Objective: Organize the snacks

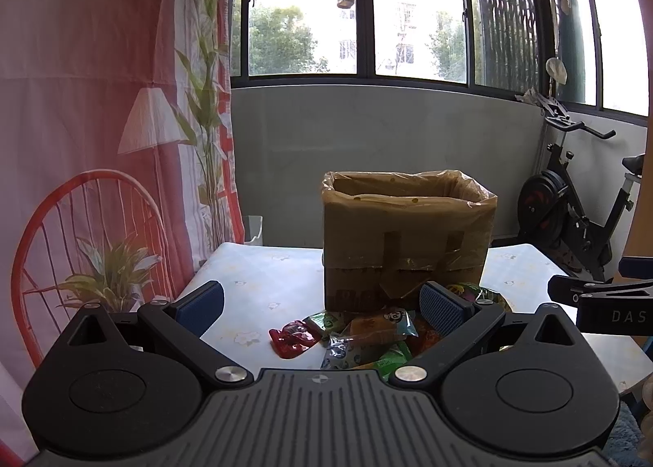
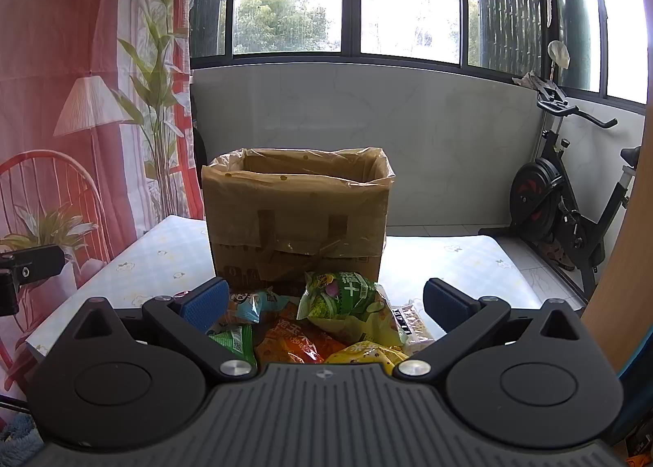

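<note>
Left wrist view: the left gripper [image 1: 322, 303] hangs low over a bench [image 1: 261, 283] covered in a pale patterned cloth, its blue-padded fingers [image 1: 202, 303] spread wide and holding nothing. Between them lies a heap of snacks [image 1: 367, 338] at the foot of a box [image 1: 408, 238], an open-topped cardboard carton lined with clear plastic that stands upright near the middle of the bench. A red packet [image 1: 292, 338] lies at the left edge of the heap, just apart from a blue-and-orange packet [image 1: 387, 324]. The right gripper [image 1: 604, 299] shows at the right edge as a black arm; from here its state cannot be told. Behind the bench are a printed curtain [image 1: 102, 99], windows [image 1: 359, 10] with laundry hung above, and an exercise bike [image 1: 571, 205].

Right wrist view: the right gripper [image 2: 326, 301] hovers over the same heap, fingers [image 2: 445, 303] spread wide, nothing between the pads. A green bag [image 2: 347, 299] lies on top of the snacks [image 2: 310, 328], tilted, just in front of the box [image 2: 298, 214]. Beside it to the left is a small blue packet [image 2: 253, 303]; below are an orange bag [image 2: 298, 338], a green packet [image 2: 234, 338] and a yellow bag [image 2: 367, 354]. A pale striped packet [image 2: 412, 324] lies at the right of the heap. The left gripper [image 2: 28, 267] juts in at the left edge. The box's rim is open; its inside cannot be seen.
</note>
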`<state>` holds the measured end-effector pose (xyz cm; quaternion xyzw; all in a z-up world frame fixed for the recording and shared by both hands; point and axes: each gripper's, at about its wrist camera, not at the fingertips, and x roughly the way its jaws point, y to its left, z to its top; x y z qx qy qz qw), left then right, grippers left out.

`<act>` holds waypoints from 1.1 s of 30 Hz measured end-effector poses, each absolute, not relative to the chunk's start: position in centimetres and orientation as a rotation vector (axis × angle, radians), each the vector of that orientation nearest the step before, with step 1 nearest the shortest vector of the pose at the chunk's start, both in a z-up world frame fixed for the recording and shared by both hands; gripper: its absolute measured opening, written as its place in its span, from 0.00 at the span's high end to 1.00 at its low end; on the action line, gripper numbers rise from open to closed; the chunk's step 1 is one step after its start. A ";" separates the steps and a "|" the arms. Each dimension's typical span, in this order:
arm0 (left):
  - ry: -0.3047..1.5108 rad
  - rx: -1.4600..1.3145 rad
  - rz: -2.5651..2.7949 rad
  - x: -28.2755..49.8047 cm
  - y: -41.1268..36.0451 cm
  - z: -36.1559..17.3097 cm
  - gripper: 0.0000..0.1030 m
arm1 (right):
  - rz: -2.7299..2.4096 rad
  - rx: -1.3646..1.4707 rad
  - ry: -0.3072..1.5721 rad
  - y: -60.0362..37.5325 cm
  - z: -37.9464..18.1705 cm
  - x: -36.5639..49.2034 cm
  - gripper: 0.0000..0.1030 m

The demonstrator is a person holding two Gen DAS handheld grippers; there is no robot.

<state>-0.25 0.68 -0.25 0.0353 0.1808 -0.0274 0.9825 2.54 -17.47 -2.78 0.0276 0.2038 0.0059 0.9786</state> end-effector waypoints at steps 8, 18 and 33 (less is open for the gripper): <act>0.357 0.054 -0.073 -0.4 0.9 -0.3 0.00 | 0.012 0.055 0.412 -17.4 -2.8 2.6 0.00; 0.358 0.053 -0.069 -0.4 0.9 -0.3 0.00 | 0.012 0.057 0.415 -17.3 -3.1 2.6 0.00; 0.373 0.040 -0.060 -0.1 1.0 -0.4 0.00 | 0.013 0.057 0.417 -17.3 -3.2 2.6 0.00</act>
